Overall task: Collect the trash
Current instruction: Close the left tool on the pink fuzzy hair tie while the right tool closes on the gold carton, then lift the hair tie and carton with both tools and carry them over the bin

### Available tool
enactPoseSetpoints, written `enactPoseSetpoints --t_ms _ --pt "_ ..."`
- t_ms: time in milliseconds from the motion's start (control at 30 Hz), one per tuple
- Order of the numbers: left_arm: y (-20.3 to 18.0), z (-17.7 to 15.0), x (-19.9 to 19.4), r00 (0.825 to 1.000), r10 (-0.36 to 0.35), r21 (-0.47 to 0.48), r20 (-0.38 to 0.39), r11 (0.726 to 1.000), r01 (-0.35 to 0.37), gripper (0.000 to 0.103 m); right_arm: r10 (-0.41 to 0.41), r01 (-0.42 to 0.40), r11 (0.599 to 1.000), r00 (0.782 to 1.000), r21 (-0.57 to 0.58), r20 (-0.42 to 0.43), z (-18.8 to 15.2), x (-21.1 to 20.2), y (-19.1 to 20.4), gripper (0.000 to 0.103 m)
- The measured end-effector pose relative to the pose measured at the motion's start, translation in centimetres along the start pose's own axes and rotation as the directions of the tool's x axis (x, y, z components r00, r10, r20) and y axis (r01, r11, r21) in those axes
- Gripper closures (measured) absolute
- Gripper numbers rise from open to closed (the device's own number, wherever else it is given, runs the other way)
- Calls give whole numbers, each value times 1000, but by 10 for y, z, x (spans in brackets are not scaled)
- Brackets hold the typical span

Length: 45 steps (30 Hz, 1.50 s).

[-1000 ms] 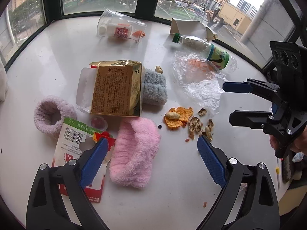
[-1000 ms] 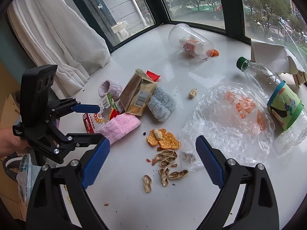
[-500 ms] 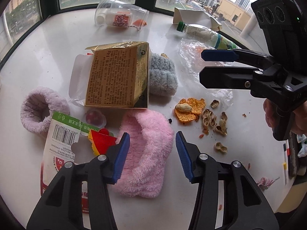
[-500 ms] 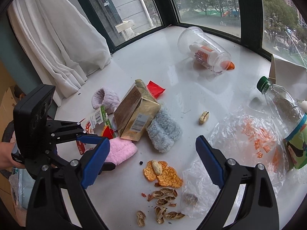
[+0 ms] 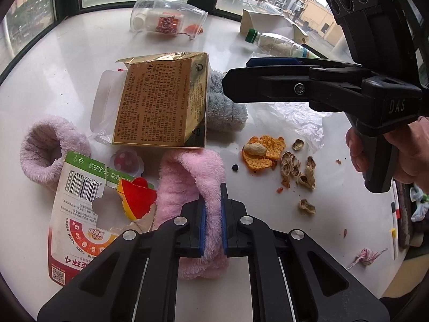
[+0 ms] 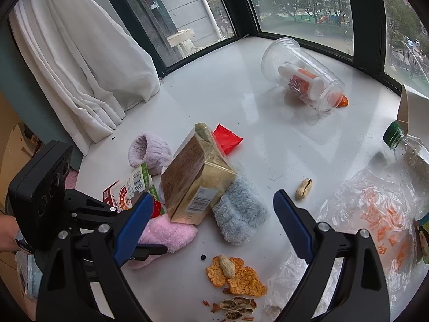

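My left gripper [image 5: 213,214] is shut on the near end of a pink fuzzy sock [image 5: 193,171] that lies on the white table [image 5: 67,61]. In the right wrist view the same sock [image 6: 166,233] shows pinched by the left gripper's fingers [image 6: 150,249]. My right gripper [image 6: 213,201] is open and hovers over a gold carton [image 6: 198,177] and a grey sock [image 6: 238,214]. From the left it appears side-on [image 5: 237,71] above the grey sock [image 5: 225,107]. Orange peel [image 5: 262,153] and peanut shells [image 5: 295,169] lie to the right.
A lilac sock [image 5: 45,147] and a torn battery card [image 5: 77,209] lie at left. A clear cup [image 5: 166,18], a green-capped bottle [image 5: 276,43], a crumpled plastic bag [image 6: 375,214] and a red wrapper [image 6: 228,139] are farther back. White curtains [image 6: 80,67] hang at the left.
The left jaws closed from wide open onto the pink sock as the gripper sank toward it. The right gripper swung left, over the gold carton and grey sock.
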<state>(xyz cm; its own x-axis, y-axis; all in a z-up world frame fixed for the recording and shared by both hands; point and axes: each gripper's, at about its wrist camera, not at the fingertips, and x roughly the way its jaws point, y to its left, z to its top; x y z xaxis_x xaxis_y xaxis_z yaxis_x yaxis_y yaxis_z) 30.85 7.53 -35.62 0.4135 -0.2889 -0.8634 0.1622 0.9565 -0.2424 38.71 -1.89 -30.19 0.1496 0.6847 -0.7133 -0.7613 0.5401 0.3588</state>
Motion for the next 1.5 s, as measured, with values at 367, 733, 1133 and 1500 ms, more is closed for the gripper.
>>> enactPoseSetpoints --t_ms 367,733,1133,1500 --pt "0 3 -5 1000 -6 -15 18 1000 7 96 56 -56 998 998 20 -14 14 18 8 15" --pt "6 -1 -10 1000 -5 -32 27 999 6 96 114 -111 990 993 87 -35 30 41 2 15" --pt "10 -7 -11 1000 -11 -51 19 999 12 96 86 -78 991 994 106 -73 16 56 -4 36" --pt "8 -10 -13 1000 -3 -64 28 998 5 96 93 -88 986 995 143 -31 18 48 -7 60"
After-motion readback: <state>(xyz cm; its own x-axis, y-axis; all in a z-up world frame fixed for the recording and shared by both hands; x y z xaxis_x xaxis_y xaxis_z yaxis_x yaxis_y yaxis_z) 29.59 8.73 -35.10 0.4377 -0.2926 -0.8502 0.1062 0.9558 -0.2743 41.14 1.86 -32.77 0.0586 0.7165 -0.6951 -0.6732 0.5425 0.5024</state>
